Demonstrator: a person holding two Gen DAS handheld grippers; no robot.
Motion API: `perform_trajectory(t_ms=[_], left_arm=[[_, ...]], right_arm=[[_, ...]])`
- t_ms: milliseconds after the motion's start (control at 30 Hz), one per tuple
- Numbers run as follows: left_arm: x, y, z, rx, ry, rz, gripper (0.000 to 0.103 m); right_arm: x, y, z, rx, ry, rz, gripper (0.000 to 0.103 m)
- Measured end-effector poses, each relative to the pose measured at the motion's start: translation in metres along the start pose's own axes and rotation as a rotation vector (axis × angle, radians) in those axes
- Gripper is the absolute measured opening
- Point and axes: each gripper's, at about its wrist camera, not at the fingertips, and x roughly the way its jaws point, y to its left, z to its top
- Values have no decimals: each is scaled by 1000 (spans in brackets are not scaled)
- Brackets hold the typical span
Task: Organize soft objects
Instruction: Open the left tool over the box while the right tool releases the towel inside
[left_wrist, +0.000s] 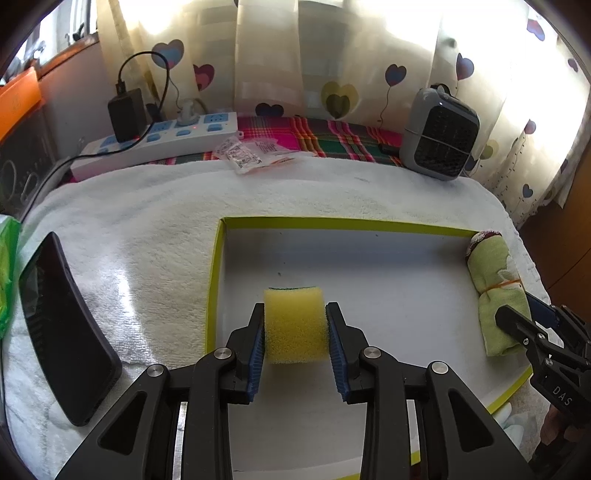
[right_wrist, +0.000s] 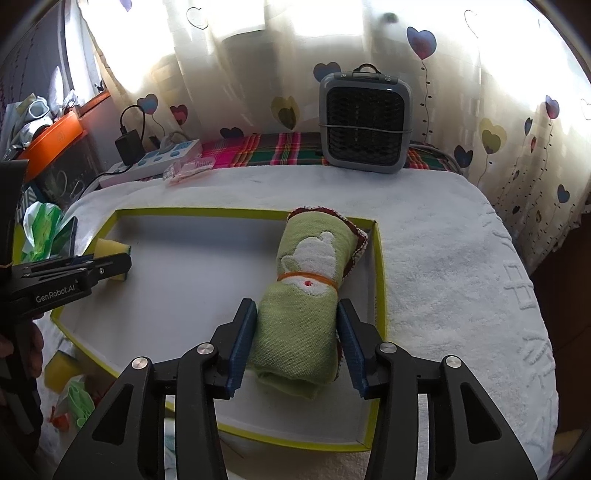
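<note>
**Sponge and towel roll both inside the tray**

Sponge (left_wrist: 295, 325) sits between the left gripper (left_wrist: 295, 332) pads, which stand narrowly apart and barely touch its sides; it rests on the tray (left_wrist: 218, 266) floor. The right gripper (right_wrist: 297, 339) straddles the rolled green towel (right_wrist: 306, 295), pads just clear, by the tray's right wall. Two soft items look placed. Another yellow sponge (right_wrist: 61, 371) and green bits lie outside, below the tray's left corner, partly hidden; what remains beyond is cut off.

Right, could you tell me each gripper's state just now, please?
Left gripper: touching the yellow foam sponge; grip cannot be told.
Right gripper: open around the rolled green towel.
</note>
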Motion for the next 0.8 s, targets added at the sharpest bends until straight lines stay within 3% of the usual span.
perform_trajectory(t_ms=[267, 467, 800], left_arm=[[-8, 0, -1, -2, -20, 10, 43], [-17, 2, -5, -10, -25, -5, 44], [-34, 2, -15, -14, -39, -7, 47]], right_arm=[[-6, 1, -3, 5, -16, 4, 56], [-13, 1, -6, 15, -31, 12, 62], [-28, 3, -13, 31, -48, 11, 62]])
